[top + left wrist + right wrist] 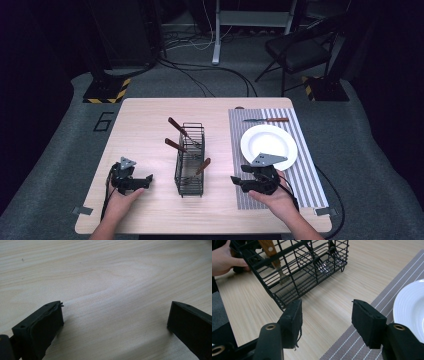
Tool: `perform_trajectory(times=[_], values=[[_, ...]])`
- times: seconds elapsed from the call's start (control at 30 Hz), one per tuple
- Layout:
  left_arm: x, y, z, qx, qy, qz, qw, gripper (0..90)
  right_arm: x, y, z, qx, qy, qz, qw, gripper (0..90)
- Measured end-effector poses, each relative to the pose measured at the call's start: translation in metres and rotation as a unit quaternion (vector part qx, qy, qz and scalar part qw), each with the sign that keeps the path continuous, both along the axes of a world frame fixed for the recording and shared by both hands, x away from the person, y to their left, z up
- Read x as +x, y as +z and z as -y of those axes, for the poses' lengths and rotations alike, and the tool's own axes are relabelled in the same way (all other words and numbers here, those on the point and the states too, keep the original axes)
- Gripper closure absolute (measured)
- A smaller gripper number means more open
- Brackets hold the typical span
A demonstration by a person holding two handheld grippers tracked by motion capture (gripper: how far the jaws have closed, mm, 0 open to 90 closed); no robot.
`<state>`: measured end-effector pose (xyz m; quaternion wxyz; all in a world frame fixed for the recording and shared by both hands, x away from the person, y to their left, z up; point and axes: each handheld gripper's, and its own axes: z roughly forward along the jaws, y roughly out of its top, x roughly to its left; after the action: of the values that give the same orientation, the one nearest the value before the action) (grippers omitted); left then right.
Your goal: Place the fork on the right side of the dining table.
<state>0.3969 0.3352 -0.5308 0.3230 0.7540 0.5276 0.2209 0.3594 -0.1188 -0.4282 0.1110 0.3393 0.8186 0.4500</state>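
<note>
The wire cutlery basket (190, 159) looks light, stiff, tippy; grip a wooden-handled utensil (203, 166) by its handle; right gripper (325, 318) and left gripper (115, 317) spread, empty

Black wire basket (190, 160); white plate (268, 142); grey-white striped mat (305, 175); light wood table (145, 125).

Table (145, 115): rack (190, 159) at centre holding utensils (176, 146); mat (295, 195) to its right bearing plate (269, 142), knife (266, 120) beyond it; left gripper (148, 178) near-left, right gripper (233, 179) near-right of rack.
</note>
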Motion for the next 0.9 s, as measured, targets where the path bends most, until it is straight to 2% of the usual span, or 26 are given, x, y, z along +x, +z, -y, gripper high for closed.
perform_trajectory(times=[0.23, 0.3, 0.57, 0.9], values=[[0.0, 0.0, 0.0, 0.0, 0.0, 0.0, 1.0, 0.1, 0.0, 0.009, -0.005, 0.003, 0.002, 0.001, 1.0, 41.1], [0.0, 0.0, 0.0, 0.0, 0.0, 0.0, 1.0, 0.1, -0.001, 0.014, -0.006, 0.004, 0.002, 0.007, 1.0, 40.9], [0.0, 0.0, 0.0, 0.0, 0.0, 0.0, 1.0, 0.1, -0.003, 0.025, -0.01, 0.007, 0.003, 0.003, 1.0, 43.1], [0.0, 0.0, 0.0, 0.001, 0.0, 0.0, 1.0, 0.1, -0.004, 0.036, -0.018, 0.017, 0.023, -0.001, 0.9996, 46.1]])
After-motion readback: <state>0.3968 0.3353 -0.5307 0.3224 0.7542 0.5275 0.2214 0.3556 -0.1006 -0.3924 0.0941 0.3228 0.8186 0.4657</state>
